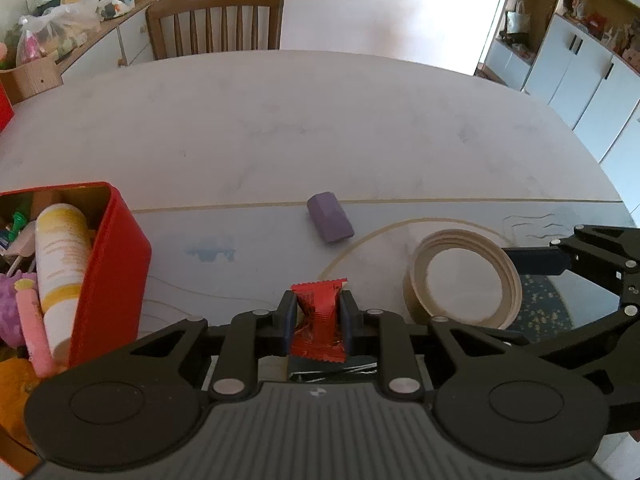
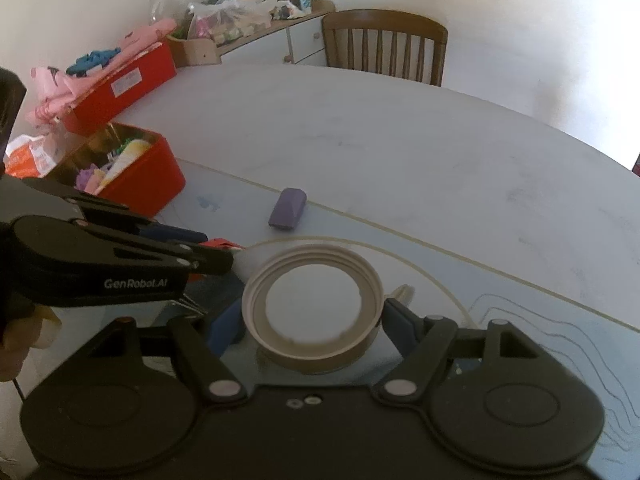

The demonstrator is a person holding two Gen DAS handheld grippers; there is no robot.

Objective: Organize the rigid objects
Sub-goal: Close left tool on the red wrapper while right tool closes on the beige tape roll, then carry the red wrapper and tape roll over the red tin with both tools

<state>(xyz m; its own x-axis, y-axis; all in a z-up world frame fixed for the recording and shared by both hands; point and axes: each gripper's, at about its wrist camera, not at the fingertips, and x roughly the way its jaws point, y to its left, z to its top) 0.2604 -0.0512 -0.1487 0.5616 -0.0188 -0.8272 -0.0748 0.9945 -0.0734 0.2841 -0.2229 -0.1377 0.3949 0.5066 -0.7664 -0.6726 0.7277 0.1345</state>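
My left gripper (image 1: 318, 300) is shut on a red crinkled packet (image 1: 318, 316), pinched at its middle just above the table. The right wrist view shows that gripper (image 2: 218, 248) from the side, with the packet's red edge (image 2: 220, 243) sticking out. A beige ring-shaped lid (image 2: 316, 251) sits between the blue fingers (image 2: 228, 326) of my right gripper (image 2: 314, 320), which press on its left and right sides. In the left wrist view, the lid (image 1: 418, 276) lies to the packet's right. A purple block (image 1: 330, 218) (image 2: 288, 208) lies loose farther back.
An open red box (image 1: 116, 256) (image 2: 148, 184) at the left holds a white bottle, a pink stick and toys. A second red box (image 2: 120, 84) with pink cloth stands behind it. A wooden chair (image 1: 216, 20) stands at the white table's far edge (image 1: 280, 60).
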